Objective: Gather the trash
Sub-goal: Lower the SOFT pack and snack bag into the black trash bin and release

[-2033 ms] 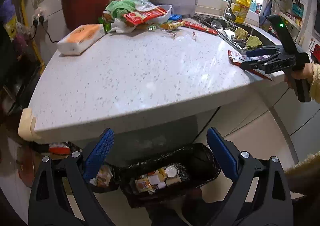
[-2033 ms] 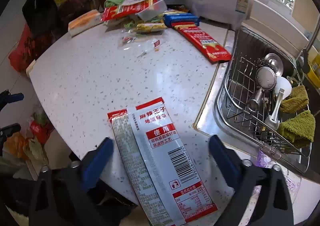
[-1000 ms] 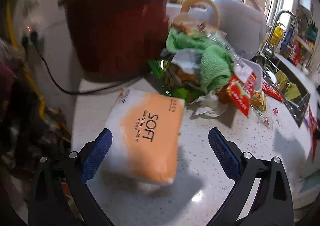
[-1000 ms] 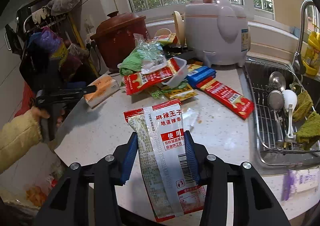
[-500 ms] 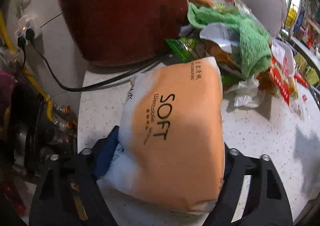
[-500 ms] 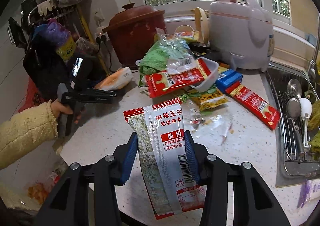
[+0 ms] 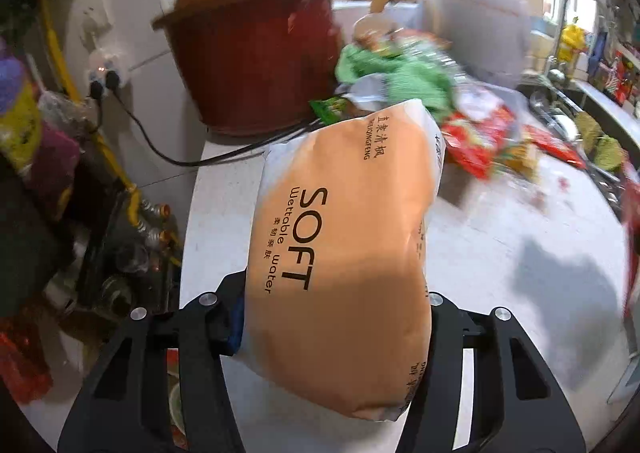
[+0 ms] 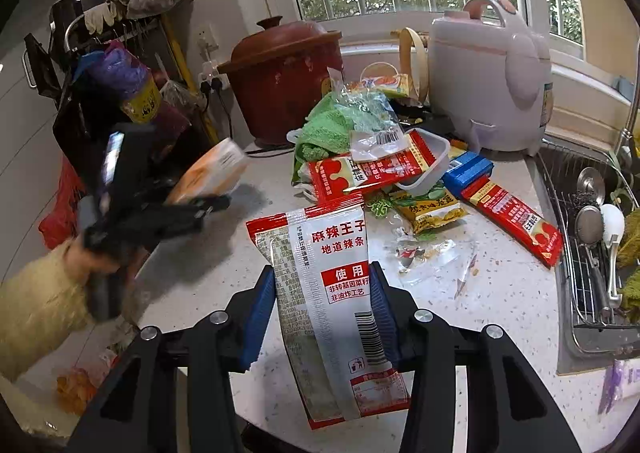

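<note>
An orange-and-white soft tissue pack (image 7: 340, 253) hangs tilted above the white speckled counter (image 7: 500, 233). My left gripper (image 7: 332, 317) is closing on its lower end, and the pads squeeze its sides. In the right wrist view that same left gripper (image 8: 192, 209), blurred, holds the tissue pack (image 8: 212, 169) at the counter's left edge. My right gripper (image 8: 324, 293) is shut on a red-and-white snack wrapper (image 8: 320, 237), which stands upright between the blue pads (image 8: 260, 305) over the counter (image 8: 500, 293).
A heap of wrappers, a green cloth and a plastic tray (image 8: 368, 169) lies in front of a red clay pot (image 8: 280, 81) and a rice cooker (image 8: 488, 85). A long red packet (image 8: 516, 221) lies near the sink rack (image 8: 592, 253). A yellow sleeve (image 8: 36, 305) is at left.
My left gripper came up to the tissue pack, closed around it and lifted it off the counter. My right gripper kept its wrapper and drifted slightly.
</note>
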{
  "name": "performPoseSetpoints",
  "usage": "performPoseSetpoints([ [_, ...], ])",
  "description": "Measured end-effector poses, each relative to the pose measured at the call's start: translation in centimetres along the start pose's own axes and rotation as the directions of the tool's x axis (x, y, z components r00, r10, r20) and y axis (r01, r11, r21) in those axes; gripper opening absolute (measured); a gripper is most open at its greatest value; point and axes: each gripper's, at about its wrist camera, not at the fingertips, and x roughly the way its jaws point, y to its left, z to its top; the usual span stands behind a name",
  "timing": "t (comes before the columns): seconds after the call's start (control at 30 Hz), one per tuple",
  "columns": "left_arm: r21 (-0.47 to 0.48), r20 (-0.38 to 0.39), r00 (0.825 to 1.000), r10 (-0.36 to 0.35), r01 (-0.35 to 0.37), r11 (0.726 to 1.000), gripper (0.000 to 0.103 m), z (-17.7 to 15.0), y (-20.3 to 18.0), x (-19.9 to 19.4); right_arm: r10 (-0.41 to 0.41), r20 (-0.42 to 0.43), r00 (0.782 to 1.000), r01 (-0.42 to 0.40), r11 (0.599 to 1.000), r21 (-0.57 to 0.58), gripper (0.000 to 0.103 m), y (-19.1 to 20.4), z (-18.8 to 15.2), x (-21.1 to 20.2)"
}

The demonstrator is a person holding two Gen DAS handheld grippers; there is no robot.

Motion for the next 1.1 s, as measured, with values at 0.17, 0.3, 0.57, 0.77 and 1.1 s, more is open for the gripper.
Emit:
performPoseSetpoints([
  [0.17,0.02,0.022,0.998,-0.058,0.058,0.998,0.053,-5.9,-3.4,-7.3,0.019,-0.015,1.0,-0.019,1.0,-0.017,0.046,0.9,-2.2,-2.6],
  [0.3,0.019,-0.075,0.99,-0.122,0.124,0.992,0.053,-11.7,-5.5,-9.6,0.044,-0.075,0.996,-0.046,0.999,-0.022,0.046,1.8,-5.8,-5.0],
  [0.57,0.034,-0.288,0.936,-0.204,0.223,0.974,0.053,-22.8,-10.8,-8.4,0.063,-0.284,0.957,-0.059,0.998,0.022,0.046,2.3,-15.4,-5.0],
  [0.77,0.033,-0.324,0.925,-0.197,0.219,0.975,0.053,-27.2,-11.8,-1.9,0.044,-0.373,0.927,-0.041,0.999,0.016,0.046,1.0,-21.7,0.3],
  [1.1,0.068,-0.399,0.904,-0.15,0.193,0.979,0.088,-32.2,-13.7,7.6,-0.074,-0.459,0.885,0.067,0.997,-0.032,0.071,-2.0,-28.3,9.9],
])
